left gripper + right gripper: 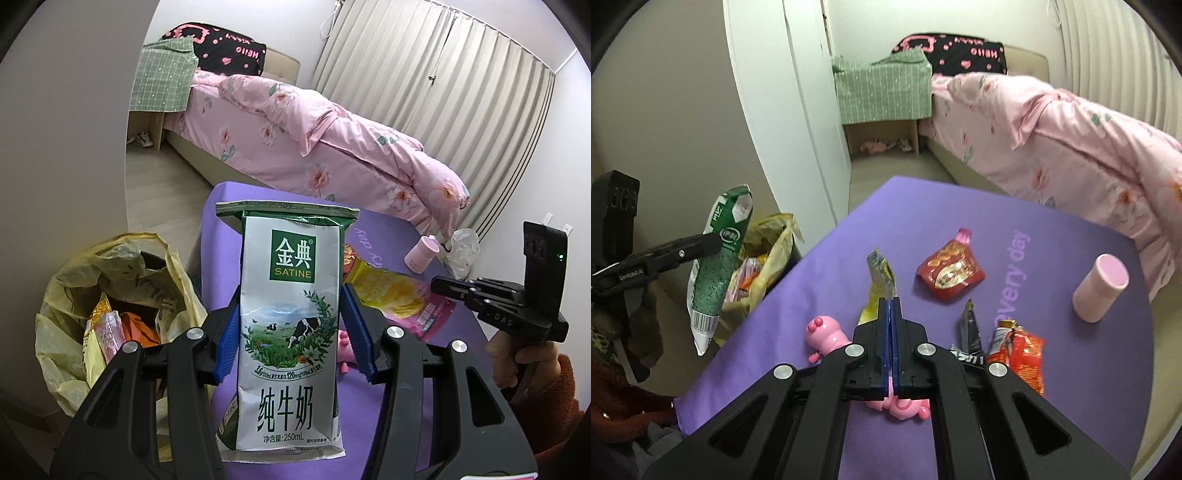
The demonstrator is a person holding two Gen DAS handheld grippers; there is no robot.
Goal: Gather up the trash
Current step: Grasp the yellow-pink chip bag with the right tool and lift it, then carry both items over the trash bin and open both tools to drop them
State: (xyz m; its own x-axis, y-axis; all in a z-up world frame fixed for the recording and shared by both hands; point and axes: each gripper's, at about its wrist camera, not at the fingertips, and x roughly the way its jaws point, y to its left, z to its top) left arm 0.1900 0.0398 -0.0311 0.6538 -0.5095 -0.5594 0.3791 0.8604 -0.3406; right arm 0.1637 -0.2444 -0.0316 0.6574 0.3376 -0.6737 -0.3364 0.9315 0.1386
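1. The left gripper (291, 332) is clamped on a flattened milk carton (290, 325), its blue pads (227, 339) pressing the two long sides; the carton stands upright, printed face toward the left wrist camera.
2. In the right wrist view the same carton (718, 269) hangs at 9 o'clock, tilted, just above the yellow trash bag (772, 258).
3. That trash bag (74, 295) sits at 8 o'clock in the left view, mouth open, with wrappers already inside (orange and pink ones show).
4. The right gripper (891, 301) has its jaws fully together, pinching the lower part of a yellow snack wrapper (879, 273), which rises above the fingertips toward 12 o'clock.
5. From the left wrist camera the right gripper (439, 286) comes in from 3 o'clock with that yellow wrapper (391, 295) at its tip.
6. On the purple table (960, 206) lie a red snack packet (951, 273) at 1 o'clock of the fingertips, a dark wrapper (969, 328) and an orange-red packet (1023, 354) at 4 o'clock.
7. A pink pig toy (827, 332) lies at 7 o'clock, partly under the gripper.
8. A pink cup (1100, 288) lies tipped at 3 o'clock, well apart from the wrappers.
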